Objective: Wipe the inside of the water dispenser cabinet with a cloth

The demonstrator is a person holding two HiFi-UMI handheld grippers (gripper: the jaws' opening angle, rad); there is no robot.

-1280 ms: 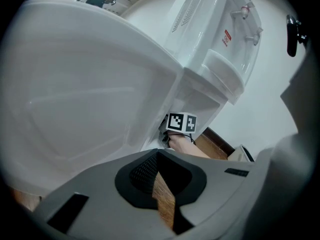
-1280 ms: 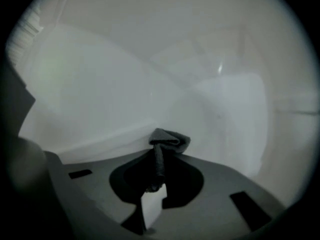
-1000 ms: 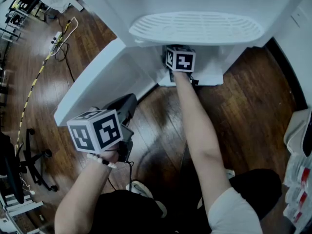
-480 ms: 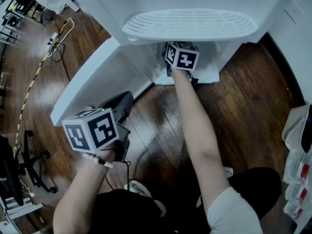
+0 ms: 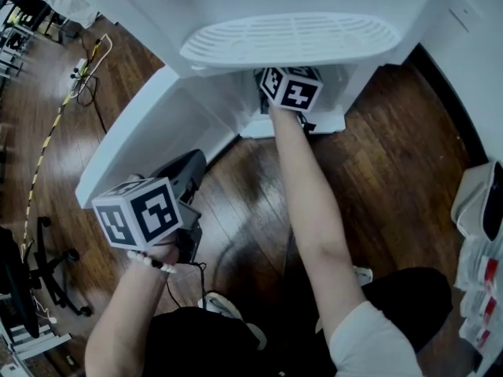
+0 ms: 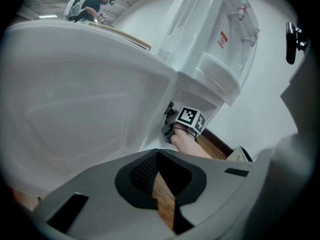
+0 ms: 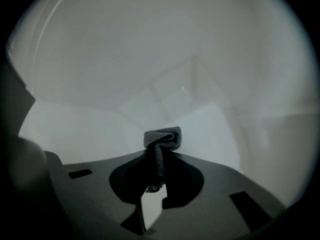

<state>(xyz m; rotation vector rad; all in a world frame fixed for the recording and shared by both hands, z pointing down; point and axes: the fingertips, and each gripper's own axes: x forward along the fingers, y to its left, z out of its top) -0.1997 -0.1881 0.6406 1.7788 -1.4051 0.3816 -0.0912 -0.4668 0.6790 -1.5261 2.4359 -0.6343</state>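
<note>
The right gripper (image 7: 159, 156), inside the far cabinet (image 7: 210, 74), pinches only a thin twist of cloth (image 7: 161, 139) that could slip out under wiping pressure; the left gripper (image 6: 159, 156) hangs closed, empty.

Cloth (image 7: 161, 139) grey, fuzzy fabric; cabinet (image 7: 125, 49) smooth white plastic; floor (image 5: 393, 155) glossy dark wood.

Below the water dispenser (image 6: 215, 29), the right gripper's marker cube (image 6: 191, 118) and a forearm (image 6: 192, 146) reach in beside the open white cabinet door (image 6: 75, 99). The left gripper (image 6: 159, 156) holds nothing, jaws nearly together, a sliver of wooden floor (image 6: 165, 204) between them.
</note>
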